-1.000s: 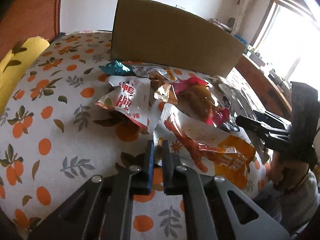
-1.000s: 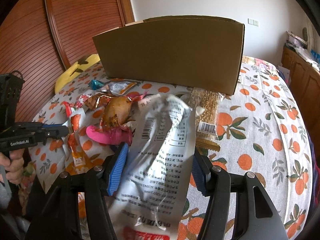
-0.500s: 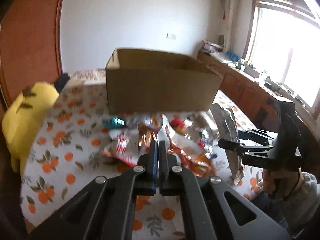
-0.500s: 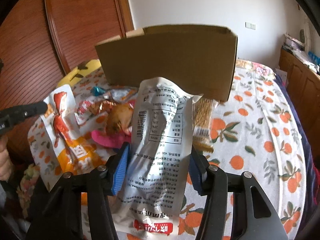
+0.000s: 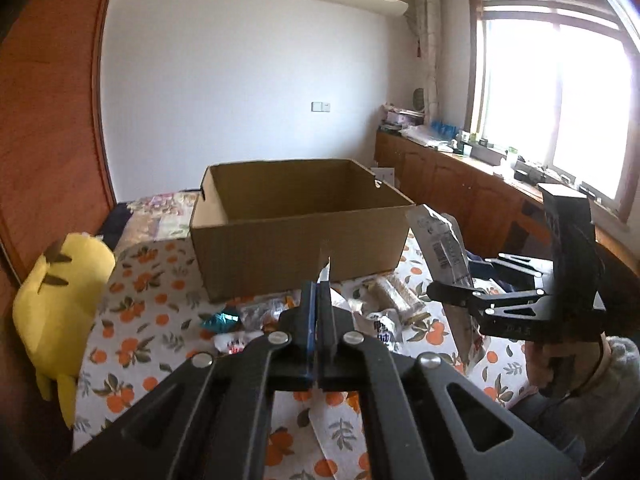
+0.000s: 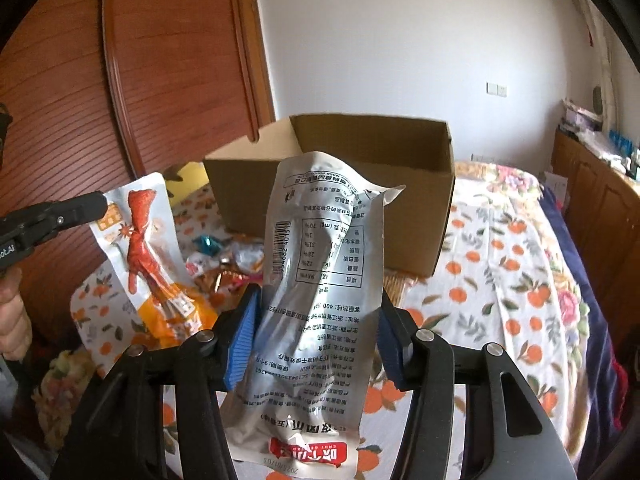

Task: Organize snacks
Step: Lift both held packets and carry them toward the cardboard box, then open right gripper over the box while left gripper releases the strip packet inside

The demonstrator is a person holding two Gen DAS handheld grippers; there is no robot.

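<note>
My right gripper [image 6: 316, 320] is shut on a silver snack packet [image 6: 320, 248], its blue pads pressing both sides, and holds it upright in the air before the open cardboard box [image 6: 416, 220]. The left wrist view shows the same gripper [image 5: 432, 290] and silver packet [image 5: 444, 240] at the right. My left gripper [image 5: 319, 296] is shut on the thin edge of an orange-and-white packet [image 5: 325, 268]. From the right wrist view that packet [image 6: 148, 248] hangs from the left gripper [image 6: 98, 204]. The box [image 5: 296, 240] looks empty inside.
Several loose snacks [image 5: 380, 304] lie on the orange-patterned bedspread [image 5: 132, 320] in front of the box. A yellow plush toy [image 5: 60, 280] sits at the left edge. A wooden wardrobe [image 6: 160, 80] stands at the left and low cabinets [image 5: 460, 192] under the window at the right.
Both grippers have risen, so the box's open top now shows. The orange packet has come up off the bed with the left gripper, and the silver packet has risen with the right.
</note>
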